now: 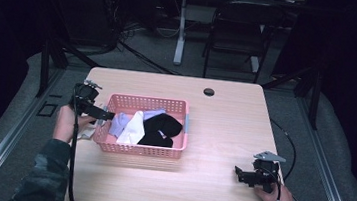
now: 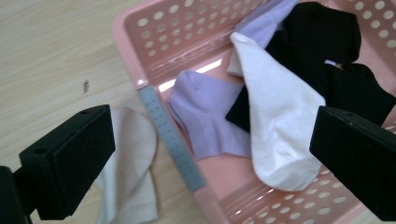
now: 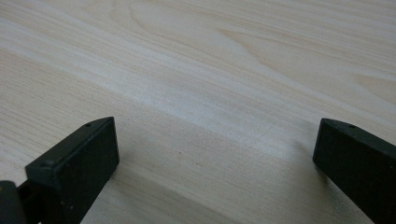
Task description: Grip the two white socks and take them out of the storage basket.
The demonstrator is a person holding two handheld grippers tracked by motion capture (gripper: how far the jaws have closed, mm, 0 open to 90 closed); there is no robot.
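A pink perforated basket sits left of the table's middle. Inside lie a lilac sock, a white sock and black socks. Another white sock lies on the table just outside the basket's left wall. My left gripper hovers open over that wall, its jaws wide apart with nothing between them. My right gripper is open above bare wood near the table's front right.
A grey strip is fixed on the basket's rim. The wooden table has a round cable hole at the back. A chair and desk legs stand beyond the table.
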